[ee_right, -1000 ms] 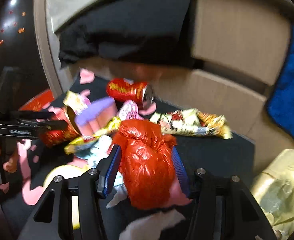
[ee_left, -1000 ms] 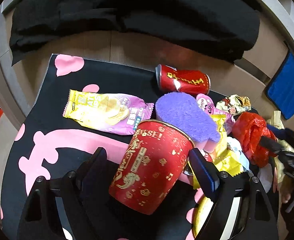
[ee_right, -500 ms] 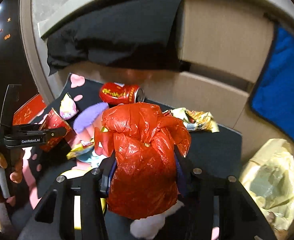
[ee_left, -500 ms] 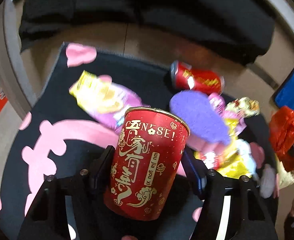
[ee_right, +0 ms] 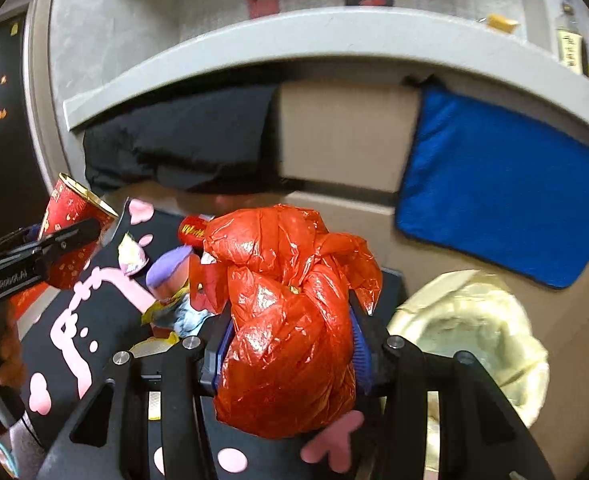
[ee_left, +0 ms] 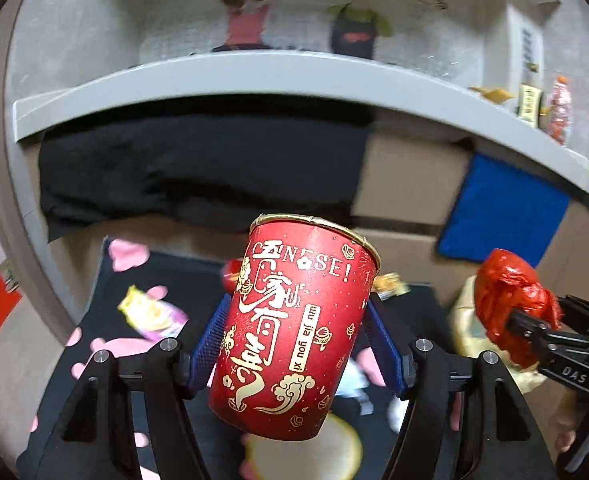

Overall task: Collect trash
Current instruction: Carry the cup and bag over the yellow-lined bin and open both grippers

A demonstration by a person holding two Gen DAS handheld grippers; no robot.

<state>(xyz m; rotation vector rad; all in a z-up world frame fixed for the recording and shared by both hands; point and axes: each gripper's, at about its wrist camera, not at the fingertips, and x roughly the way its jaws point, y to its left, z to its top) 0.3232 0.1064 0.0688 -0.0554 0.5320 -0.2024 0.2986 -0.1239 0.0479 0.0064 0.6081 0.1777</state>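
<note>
The red cup [ee_left: 294,332] clamped between my left fingers carries gold lettering near its rim that reads "NESE!", the start of the word lost behind a gold figure. Down its side runs a small gold strip with "wu jia you xi", beside large gold Chinese characters too stylised for me to make out. On the black body of my right gripper [ee_left: 534,328], seen from my left side, white letters look like "DAS". On my left gripper [ee_right: 58,240], seen from my right side, a white mark starts with "Gen"; the rest is blurred. The red can [ee_right: 192,232] on the mat shows yellow letters I cannot read.
</note>
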